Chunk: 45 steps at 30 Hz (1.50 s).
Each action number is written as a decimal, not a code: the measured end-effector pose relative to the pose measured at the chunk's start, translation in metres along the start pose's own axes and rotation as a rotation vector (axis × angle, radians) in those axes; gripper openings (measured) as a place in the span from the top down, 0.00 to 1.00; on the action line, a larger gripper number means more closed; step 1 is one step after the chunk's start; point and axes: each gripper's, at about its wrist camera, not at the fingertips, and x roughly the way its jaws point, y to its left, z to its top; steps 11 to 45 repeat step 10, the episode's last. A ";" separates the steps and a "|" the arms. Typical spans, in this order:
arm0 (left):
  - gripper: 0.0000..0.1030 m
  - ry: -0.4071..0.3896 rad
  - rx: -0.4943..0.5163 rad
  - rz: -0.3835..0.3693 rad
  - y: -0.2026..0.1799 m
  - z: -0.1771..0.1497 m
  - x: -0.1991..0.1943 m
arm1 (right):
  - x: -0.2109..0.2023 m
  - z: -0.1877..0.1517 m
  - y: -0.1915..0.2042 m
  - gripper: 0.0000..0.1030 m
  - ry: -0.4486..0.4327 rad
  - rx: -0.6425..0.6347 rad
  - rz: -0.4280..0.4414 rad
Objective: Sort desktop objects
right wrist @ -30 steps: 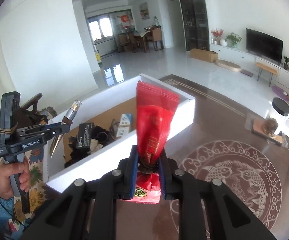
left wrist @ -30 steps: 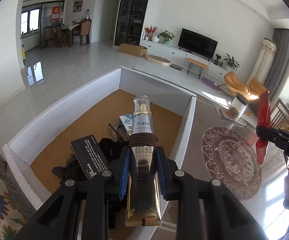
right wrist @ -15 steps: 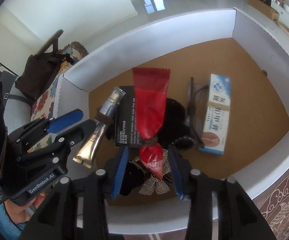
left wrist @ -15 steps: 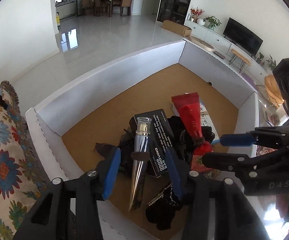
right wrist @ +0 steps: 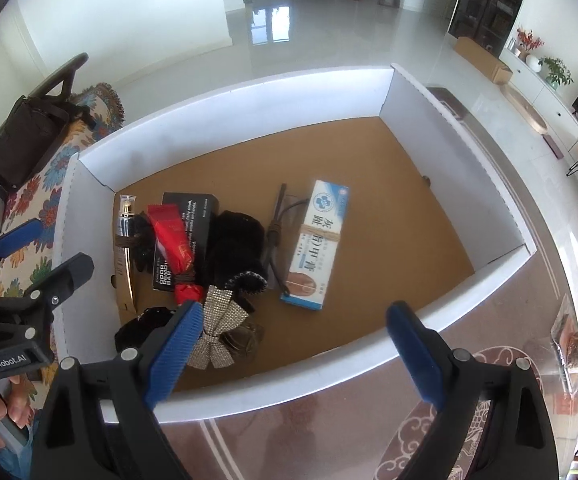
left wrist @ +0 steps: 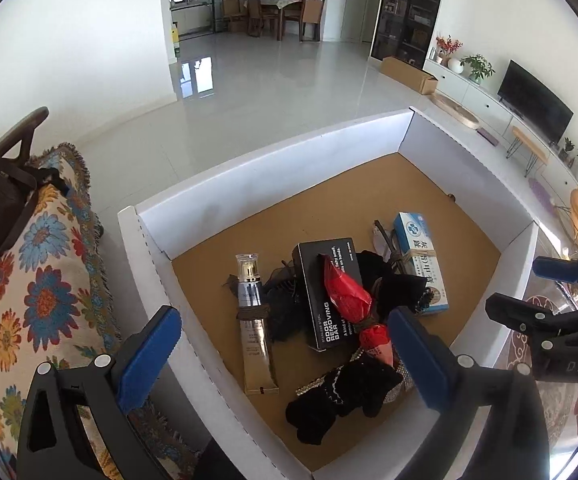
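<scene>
A white-walled box (left wrist: 273, 164) (right wrist: 245, 92) with a brown floor holds the sorted items. A gold tube (left wrist: 255, 328) (right wrist: 123, 248) lies at its left. A red packet (left wrist: 347, 300) (right wrist: 173, 240) lies across a black box (left wrist: 329, 292) (right wrist: 187, 216). A blue-white carton (left wrist: 421, 260) (right wrist: 317, 240), black cloth (right wrist: 235, 244) and a glittery bow (right wrist: 219, 332) lie beside them. My left gripper (left wrist: 285, 356) is open and empty above the box's near left corner. My right gripper (right wrist: 293, 348) is open and empty above the near wall.
A floral cushion (left wrist: 37, 288) with a dark bag (right wrist: 21, 140) lies left of the box. A glass table with a round pattern (right wrist: 469, 420) extends to the right. A clear packet (right wrist: 577, 340) lies at the far right edge.
Both grippers opened wide and pulled back up from the box. The gold tube and the red packet were let go and now lie inside the box.
</scene>
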 end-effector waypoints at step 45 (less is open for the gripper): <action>0.00 -0.081 -0.059 0.079 -0.005 -0.010 -0.025 | 0.000 -0.007 0.005 0.10 -0.053 -0.047 -0.052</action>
